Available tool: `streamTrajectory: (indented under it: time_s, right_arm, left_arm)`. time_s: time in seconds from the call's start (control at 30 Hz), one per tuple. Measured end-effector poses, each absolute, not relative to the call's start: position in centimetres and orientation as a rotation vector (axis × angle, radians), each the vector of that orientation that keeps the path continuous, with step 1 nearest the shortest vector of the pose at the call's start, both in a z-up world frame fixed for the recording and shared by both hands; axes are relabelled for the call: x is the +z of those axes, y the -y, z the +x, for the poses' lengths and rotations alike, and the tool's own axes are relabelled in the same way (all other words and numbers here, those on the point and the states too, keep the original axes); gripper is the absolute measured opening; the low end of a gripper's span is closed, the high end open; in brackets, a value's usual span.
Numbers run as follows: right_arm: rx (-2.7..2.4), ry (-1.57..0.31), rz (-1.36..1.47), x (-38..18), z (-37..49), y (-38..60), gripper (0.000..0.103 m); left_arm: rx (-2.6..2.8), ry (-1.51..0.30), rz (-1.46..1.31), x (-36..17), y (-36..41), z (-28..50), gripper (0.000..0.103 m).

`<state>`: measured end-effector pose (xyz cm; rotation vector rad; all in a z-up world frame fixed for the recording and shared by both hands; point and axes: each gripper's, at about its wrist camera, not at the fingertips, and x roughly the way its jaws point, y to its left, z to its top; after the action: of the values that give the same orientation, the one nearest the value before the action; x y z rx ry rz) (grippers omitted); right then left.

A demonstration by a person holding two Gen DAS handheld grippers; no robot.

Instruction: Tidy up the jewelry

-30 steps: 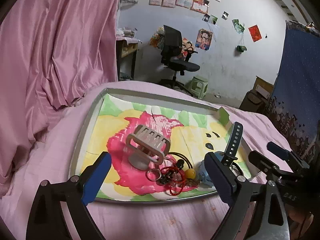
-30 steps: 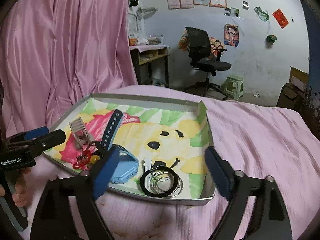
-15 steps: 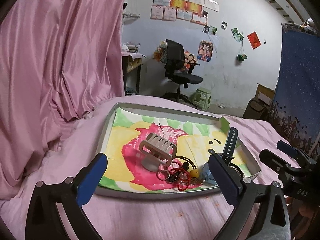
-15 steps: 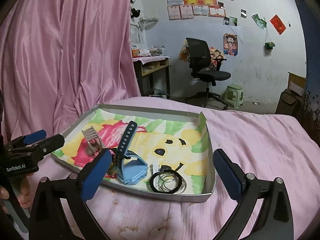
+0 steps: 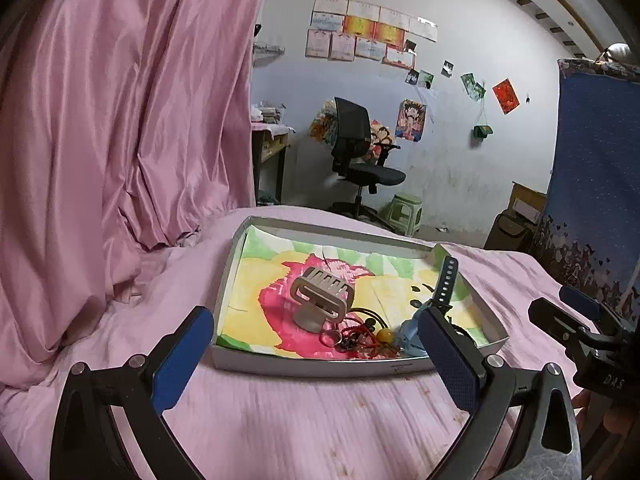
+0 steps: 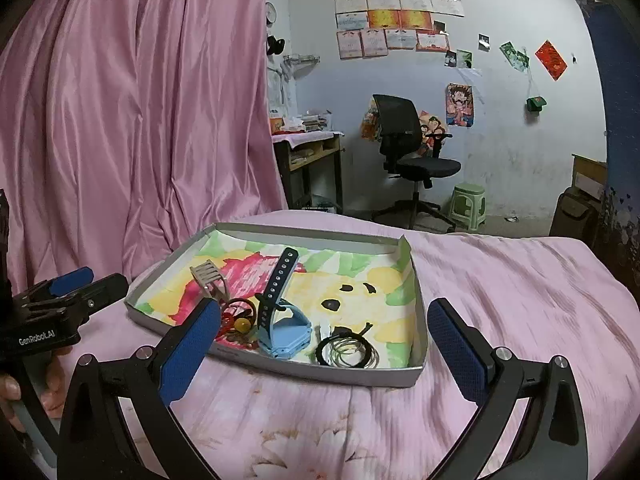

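Observation:
A shallow grey tray (image 5: 320, 368) lined with a painted sheet lies on a pink bedspread. In it are a grey hair claw clip (image 5: 322, 300), a red cord bracelet with a yellow bead (image 5: 380, 336) and a blue watch (image 6: 286, 330) whose dark strap stands upright. Black hair ties and thin bangles (image 6: 348, 352) lie at the tray's near right corner. My left gripper (image 5: 316, 356) is open and empty in front of the tray's near edge. My right gripper (image 6: 324, 346) is also open and empty, short of the tray. Each gripper shows in the other's view, held by a hand.
A pink curtain (image 5: 120, 120) hangs on the left. The bedspread (image 6: 520, 300) spreads out to the right of the tray. Beyond the bed are a black office chair (image 6: 412, 152), a wooden desk (image 6: 312, 148) and a green stool (image 6: 468, 204).
Both grippers have drawn back from the tray, which now sits farther off and fully ahead of the fingertips. The items in the tray have not moved.

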<state>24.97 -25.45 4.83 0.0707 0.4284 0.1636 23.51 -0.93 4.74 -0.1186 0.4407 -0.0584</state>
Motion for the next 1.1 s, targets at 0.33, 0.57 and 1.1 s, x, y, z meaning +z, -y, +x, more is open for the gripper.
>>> streamTrajectory:
  time_s: [0.33,0.57,1.1]
  right_arm:
    - [0.157,-0.394,0.069,5.4,21.7,25.4,0.102]
    - [0.155,-0.367,0.073,5.9,19.3,25.4,0.102]
    - [0.144,-0.346,0.098,5.3,14.3,25.8,0.102]
  left_arm:
    - [-0.056,-0.404,-0.108,5.3,0.7,20.3,0.103]
    - [-0.052,-0.384,-0.103,5.4,0.8,17.9,0.103]
    - [-0.061,-0.367,-0.086,5.1,1.1,13.5,0.103]
